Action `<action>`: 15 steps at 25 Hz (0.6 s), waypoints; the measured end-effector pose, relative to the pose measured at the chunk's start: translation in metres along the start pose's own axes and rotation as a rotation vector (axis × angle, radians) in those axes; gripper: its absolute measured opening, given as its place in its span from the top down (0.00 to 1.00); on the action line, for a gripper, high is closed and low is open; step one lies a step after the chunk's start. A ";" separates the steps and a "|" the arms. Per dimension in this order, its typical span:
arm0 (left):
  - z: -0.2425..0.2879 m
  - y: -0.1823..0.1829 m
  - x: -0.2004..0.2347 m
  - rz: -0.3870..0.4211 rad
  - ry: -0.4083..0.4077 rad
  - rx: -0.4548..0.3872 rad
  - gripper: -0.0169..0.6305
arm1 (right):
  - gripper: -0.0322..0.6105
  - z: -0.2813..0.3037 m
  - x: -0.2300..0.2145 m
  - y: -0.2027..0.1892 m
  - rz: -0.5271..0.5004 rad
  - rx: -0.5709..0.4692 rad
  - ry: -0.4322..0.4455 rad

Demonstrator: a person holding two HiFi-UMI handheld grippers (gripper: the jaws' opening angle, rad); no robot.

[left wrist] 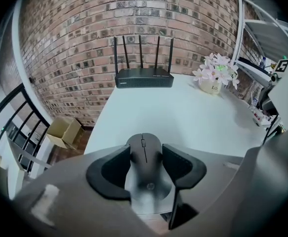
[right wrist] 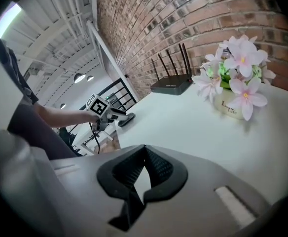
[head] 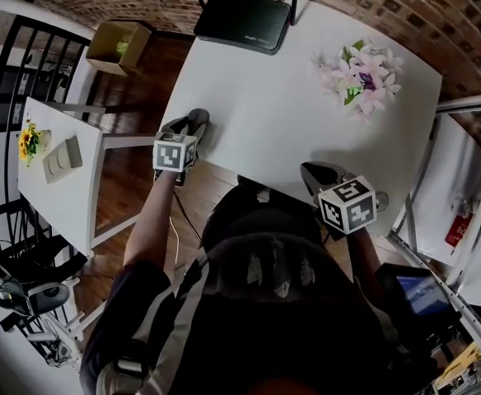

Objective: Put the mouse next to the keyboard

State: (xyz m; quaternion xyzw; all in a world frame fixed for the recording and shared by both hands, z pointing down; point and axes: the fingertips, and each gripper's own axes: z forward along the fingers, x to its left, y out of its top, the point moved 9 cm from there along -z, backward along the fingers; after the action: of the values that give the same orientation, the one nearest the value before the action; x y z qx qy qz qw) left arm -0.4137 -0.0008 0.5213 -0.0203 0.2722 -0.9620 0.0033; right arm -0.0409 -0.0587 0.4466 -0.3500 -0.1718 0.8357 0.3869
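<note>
head view: the left tongs (head: 187,127) are gripping the mouse (head: 198,118) by its sides at the near-left corner of the table (head: 273,97), right at the edge, with wooden floor (head: 142,188) showing below. the right tongs (head: 316,174) are hovering over the near edge, further right. no keyboard is showing, so the placing is not yet done; i am judging the task to be at its pick-up stage. the router (head: 245,19) is sitting at the far edge and the flowers (head: 362,76) at the far right, leaving a wide bare middle for carrying.

left gripper view: the pads are pressing on both flanks of the mouse, its nose pointing toward the router. whether it is resting on the table or just off it i cannot tell. the white top is lying open ahead, while the left edge is dropping away close by, toward a cardboard box (left wrist: 65,131) on the floor.

right gripper view: these tongs are standing closed tip to tip, with nothing between them. the flowers are standing near on the right, with bare table around them. no keyboard is showing here either.
</note>
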 end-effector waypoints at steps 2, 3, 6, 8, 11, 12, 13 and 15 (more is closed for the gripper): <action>-0.001 0.002 0.003 -0.002 -0.003 0.003 0.63 | 0.94 0.004 0.003 0.002 0.008 0.005 -0.019; -0.001 0.005 0.002 -0.007 -0.010 -0.004 0.63 | 0.94 0.008 0.006 0.004 0.012 0.007 -0.032; 0.004 0.000 0.006 -0.018 -0.017 0.021 0.60 | 0.94 0.023 0.022 0.010 0.023 0.015 -0.061; 0.019 -0.020 0.016 -0.040 -0.031 0.058 0.52 | 0.94 0.035 0.039 0.015 0.029 0.014 -0.063; 0.021 -0.014 0.013 -0.098 -0.134 0.008 0.52 | 0.94 0.050 0.062 0.026 0.023 0.007 -0.056; 0.012 -0.004 0.010 -0.103 -0.152 -0.001 0.53 | 0.94 0.054 0.067 0.029 0.018 0.008 -0.059; 0.004 0.003 0.008 -0.099 -0.164 -0.007 0.53 | 0.94 0.057 0.072 0.030 0.013 0.010 -0.063; -0.009 0.012 0.006 -0.081 -0.189 -0.026 0.53 | 0.94 0.061 0.080 0.033 0.005 0.017 -0.073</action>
State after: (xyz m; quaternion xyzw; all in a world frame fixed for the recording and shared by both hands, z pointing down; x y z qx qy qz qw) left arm -0.4199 -0.0070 0.5076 -0.1218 0.2822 -0.9515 -0.0101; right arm -0.1386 -0.0198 0.4344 -0.3162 -0.1778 0.8503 0.3812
